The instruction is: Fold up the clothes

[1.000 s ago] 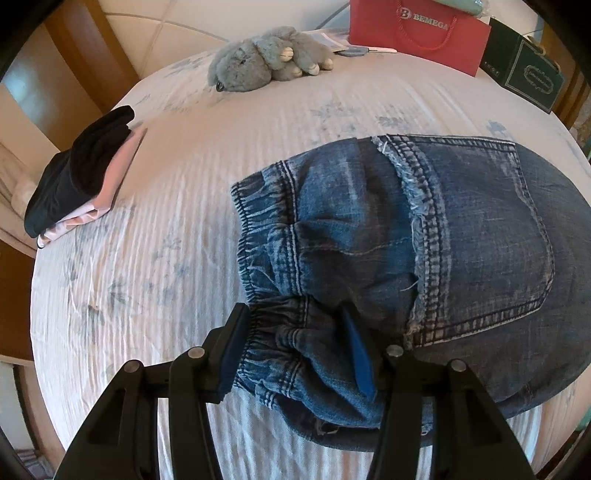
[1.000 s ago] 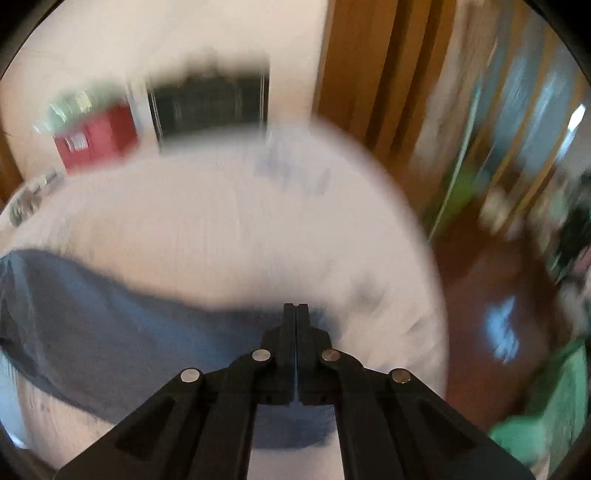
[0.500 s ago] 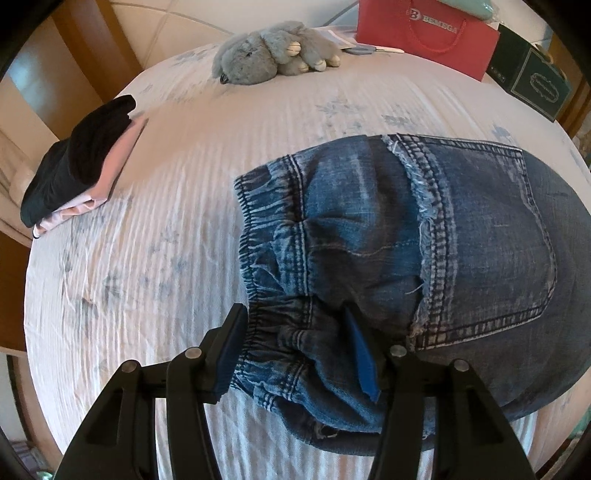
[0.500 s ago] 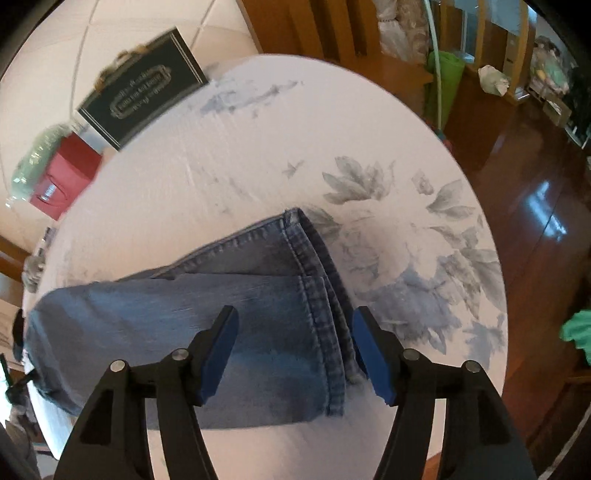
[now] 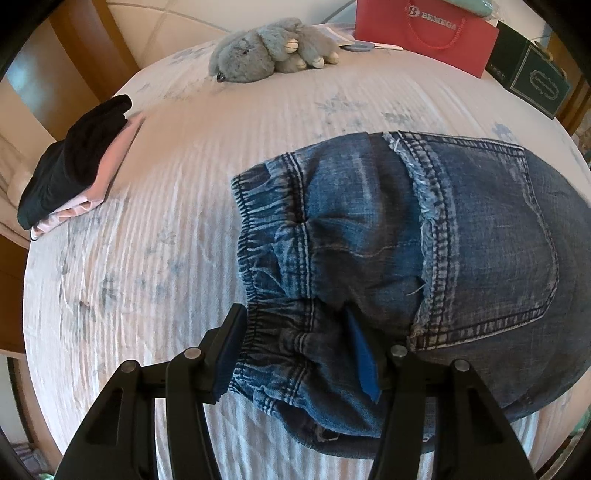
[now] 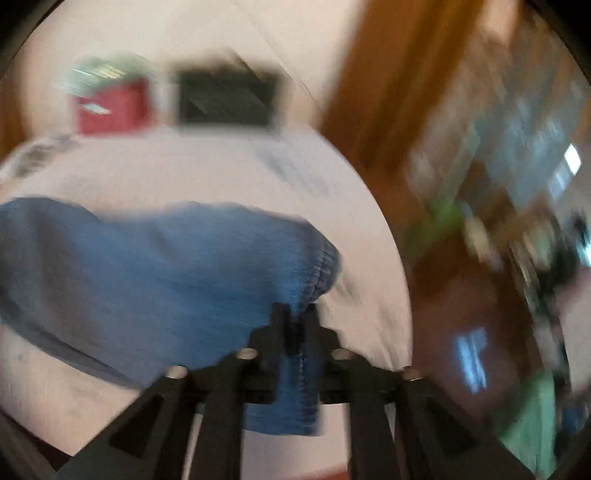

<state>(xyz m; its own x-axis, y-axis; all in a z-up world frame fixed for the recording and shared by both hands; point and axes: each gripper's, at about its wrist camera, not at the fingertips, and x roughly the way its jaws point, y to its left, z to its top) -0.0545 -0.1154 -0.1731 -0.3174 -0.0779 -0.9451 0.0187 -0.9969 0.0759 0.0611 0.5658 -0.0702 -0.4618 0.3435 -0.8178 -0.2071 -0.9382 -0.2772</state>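
Note:
A pair of blue jeans (image 5: 424, 236) lies on the white bed sheet (image 5: 184, 192), elastic waistband toward the left and a back pocket showing. My left gripper (image 5: 295, 343) is open, its blue pads on either side of the bunched waistband near the front edge. In the blurred right wrist view, my right gripper (image 6: 295, 317) is shut on the hem end of the jeans (image 6: 155, 269) and holds it lifted above the bed.
A folded black and pink clothes stack (image 5: 74, 170) lies at the bed's left edge. A grey plush toy (image 5: 269, 48), a red bag (image 5: 424, 33) and a dark green box (image 5: 535, 81) stand at the far side. Wooden floor lies right of the bed (image 6: 461, 332).
My right gripper was open over the leg hem half a second ago; now it is shut on the hem and moving with it. The left gripper has stayed open at the waistband.

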